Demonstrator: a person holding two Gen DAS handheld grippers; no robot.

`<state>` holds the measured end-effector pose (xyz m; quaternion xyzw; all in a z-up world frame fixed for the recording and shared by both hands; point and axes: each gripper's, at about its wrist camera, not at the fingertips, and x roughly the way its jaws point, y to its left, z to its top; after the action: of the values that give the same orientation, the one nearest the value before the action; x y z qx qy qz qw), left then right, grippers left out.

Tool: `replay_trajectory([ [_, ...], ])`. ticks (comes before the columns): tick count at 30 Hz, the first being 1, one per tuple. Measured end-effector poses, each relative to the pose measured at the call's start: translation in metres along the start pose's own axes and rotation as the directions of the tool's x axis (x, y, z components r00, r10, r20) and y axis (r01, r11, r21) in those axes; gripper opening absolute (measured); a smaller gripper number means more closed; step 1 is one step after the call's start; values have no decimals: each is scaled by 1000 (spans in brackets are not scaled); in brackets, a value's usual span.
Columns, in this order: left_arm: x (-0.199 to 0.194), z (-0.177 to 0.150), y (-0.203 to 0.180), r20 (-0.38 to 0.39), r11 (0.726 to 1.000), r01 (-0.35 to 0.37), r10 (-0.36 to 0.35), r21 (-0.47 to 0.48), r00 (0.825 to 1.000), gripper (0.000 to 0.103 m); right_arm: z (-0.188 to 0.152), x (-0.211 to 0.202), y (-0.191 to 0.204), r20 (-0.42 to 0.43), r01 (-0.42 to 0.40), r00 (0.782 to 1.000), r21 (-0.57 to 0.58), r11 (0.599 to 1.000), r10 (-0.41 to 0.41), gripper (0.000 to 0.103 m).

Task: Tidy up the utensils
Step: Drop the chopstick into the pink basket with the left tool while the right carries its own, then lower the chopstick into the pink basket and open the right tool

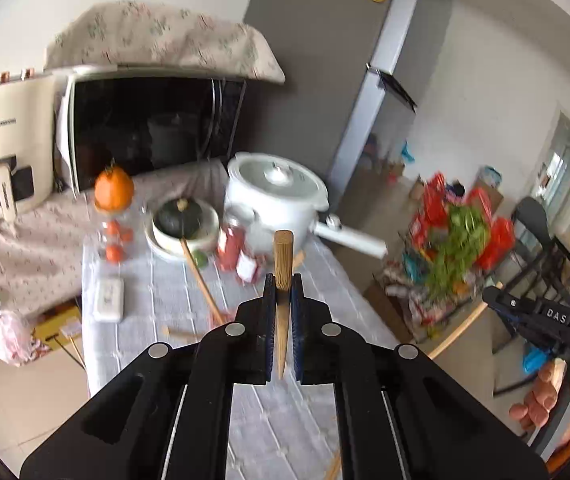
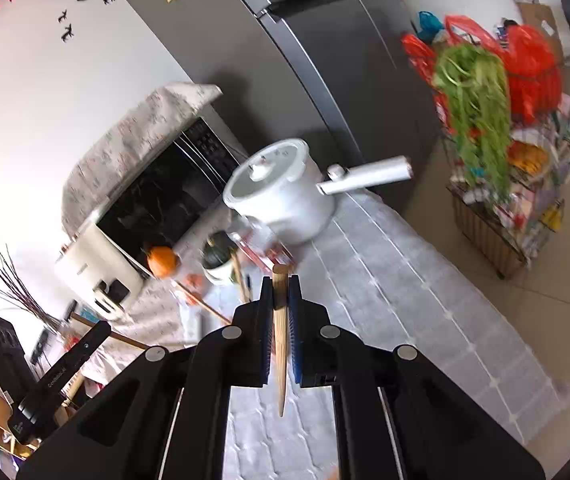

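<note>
Now left gripper (image 1: 283, 292) fingers clamped on wooden chopstick (image 1: 283, 268), thick end forward; right gripper (image 2: 281, 292) clamps second chopstick (image 2: 279, 320) likewise. Both held above bench (image 1: 245, 300). Step: carrying pair; next likely needs holder, none seen. Loose chopsticks (image 1: 201, 276), jars (image 1: 231, 248), squash bowl (image 1: 183, 224), white pot (image 1: 273, 196) crowd far edge.

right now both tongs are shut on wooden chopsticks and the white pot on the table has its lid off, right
Not quite: the white pot has its lid on, as the right wrist view shows. The rest holds: the left tongs and right tongs are each shut on a wooden chopstick, over the table.
</note>
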<state>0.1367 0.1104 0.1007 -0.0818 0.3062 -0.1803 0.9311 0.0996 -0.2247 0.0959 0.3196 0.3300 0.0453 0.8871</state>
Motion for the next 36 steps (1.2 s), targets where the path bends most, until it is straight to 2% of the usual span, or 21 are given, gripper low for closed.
replay_trajectory([
  [5, 23, 20, 8, 22, 998, -62, 62, -12, 998, 6, 17, 15, 22, 18, -20, 1000, -33, 999, 21, 7],
  [8, 50, 20, 17, -1, 995, -96, 96, -25, 995, 7, 21, 30, 32, 13, -18, 1000, -47, 999, 18, 8],
  [10, 74, 14, 26, -48, 994, -103, 101, -42, 994, 7, 21, 44, 37, -1, -19, 1000, -50, 999, 19, 8],
  [12, 94, 4, 34, -116, 992, -111, 104, -58, 988, 14, 20, 54, 42, -13, -18, 1000, -51, 999, 18, 8],
  [13, 95, 0, 40, -120, 990, -116, 107, -78, 987, 22, 21, 62, 46, -20, -17, 1000, -55, 998, 16, 8],
  [15, 84, -3, 49, -63, 984, -145, 139, -104, 988, 29, 22, 71, 52, -20, -12, 1000, -63, 998, 11, 8],
  [16, 76, -3, 52, -29, 981, -162, 160, -108, 987, 40, 23, 76, 56, -18, -8, 1000, -69, 998, 6, 8],
  [17, 64, -5, 56, 15, 977, -173, 176, -121, 984, 56, 24, 79, 60, -14, -3, 1000, -76, 997, 2, 8],
  [19, 46, -5, 63, 71, 973, -170, 183, -153, 981, 72, 25, 87, 68, -8, 3, 1000, -89, 996, -4, 8],
  [20, 34, -7, 68, 100, 969, -171, 191, -178, 977, 72, 26, 91, 71, -6, 5, 1000, -93, 996, -6, 8],
  [24, 16, -10, 85, 126, 959, -144, 178, -243, 976, 72, 27, 111, 88, 6, 35, 999, -126, 991, -34, 8],
  [32, 17, -18, 107, 87, 945, -127, 160, -303, 983, 73, 12, 165, 113, -14, 107, 994, -206, 973, -113, 8],
  [36, 17, -19, 106, 84, 946, -124, 155, -299, 984, 76, 5, 184, 119, -44, 99, 993, -222, 970, -112, 11],
])
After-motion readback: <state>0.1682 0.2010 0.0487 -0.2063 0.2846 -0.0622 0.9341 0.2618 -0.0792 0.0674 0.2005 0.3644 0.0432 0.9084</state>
